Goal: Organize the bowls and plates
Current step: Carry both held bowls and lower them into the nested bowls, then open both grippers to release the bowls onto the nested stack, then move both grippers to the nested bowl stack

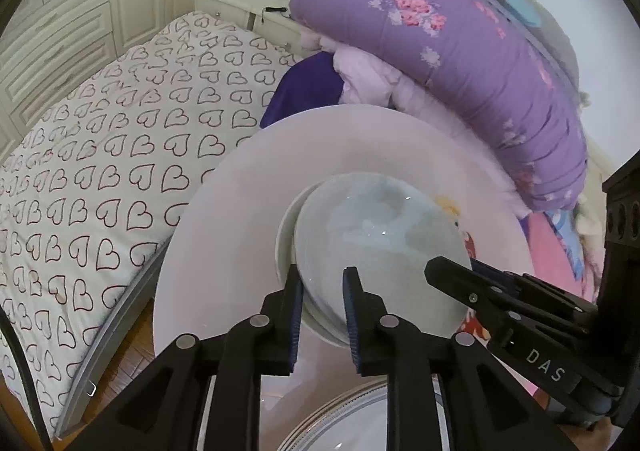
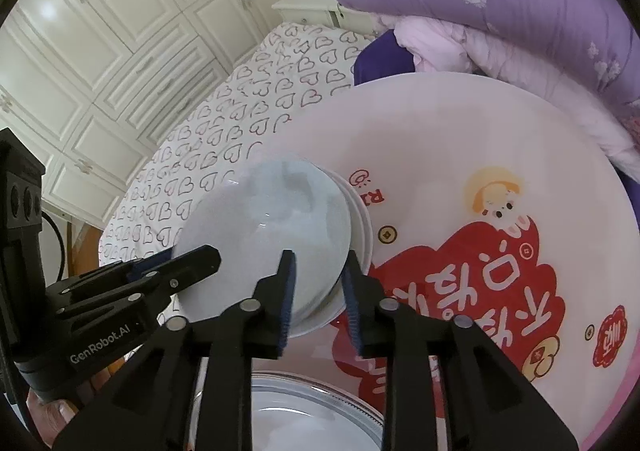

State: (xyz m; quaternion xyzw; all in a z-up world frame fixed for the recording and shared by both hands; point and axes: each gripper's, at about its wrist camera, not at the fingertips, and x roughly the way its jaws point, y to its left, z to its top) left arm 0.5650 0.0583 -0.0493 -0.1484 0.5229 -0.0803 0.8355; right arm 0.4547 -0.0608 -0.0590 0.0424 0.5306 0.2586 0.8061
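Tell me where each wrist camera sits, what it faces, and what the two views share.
Left wrist: behind the left tool, facing the tilted bowl stack its fingers straddle; right tool enters from the right.
Right wrist: behind the right tool, facing the same stack from the other side; left tool and a thumb show at left.
Shared: bowl stack, round table, heart-print bed.

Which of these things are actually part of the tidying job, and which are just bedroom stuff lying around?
Part of the job:
- stacked bowls, gripped by both grippers: left gripper, right gripper
- silver-rimmed plate
- round table

Just lying about:
- heart-print bed
- purple quilt
- white wardrobe
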